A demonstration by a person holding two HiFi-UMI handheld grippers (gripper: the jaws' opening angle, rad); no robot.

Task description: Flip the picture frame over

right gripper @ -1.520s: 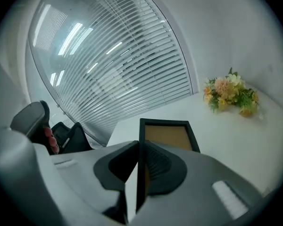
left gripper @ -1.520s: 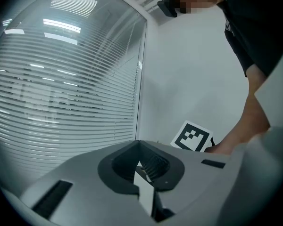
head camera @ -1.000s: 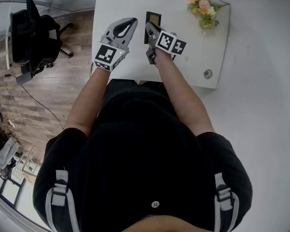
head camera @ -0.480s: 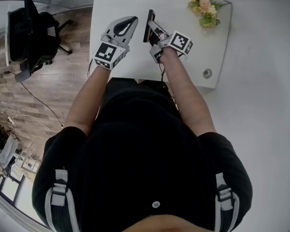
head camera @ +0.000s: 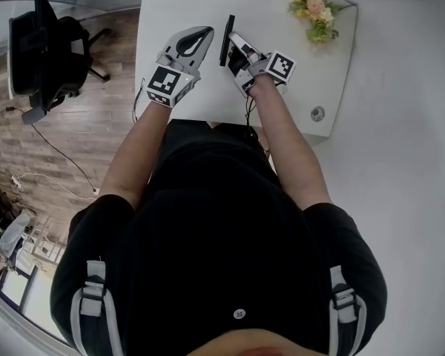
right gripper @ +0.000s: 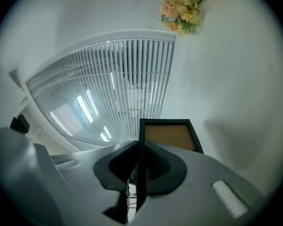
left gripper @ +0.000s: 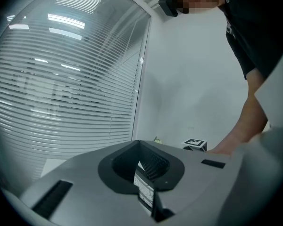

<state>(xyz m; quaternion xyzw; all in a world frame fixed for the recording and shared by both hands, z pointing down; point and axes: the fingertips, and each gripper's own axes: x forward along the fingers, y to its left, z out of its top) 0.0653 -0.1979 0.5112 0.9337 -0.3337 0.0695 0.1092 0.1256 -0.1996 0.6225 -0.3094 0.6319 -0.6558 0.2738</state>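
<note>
R tool (head camera: 235, 45) pinching picture frame (head camera: 226, 38), frame edge-on over desk (head camera: 182, 2). L tool (head camera: 198, 37) pressed together, empty.

Between the jaws of your R gripper (right gripper: 139, 147) — picture frame (right gripper: 170, 136), black rim, tan panel; beyond — pink-yellow flowers (right gripper: 181, 6).

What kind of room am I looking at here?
Probably an office: a black swivel chair on wood flooring, a glass partition with slatted blinds, and a white table holding a flower bouquet.
</note>
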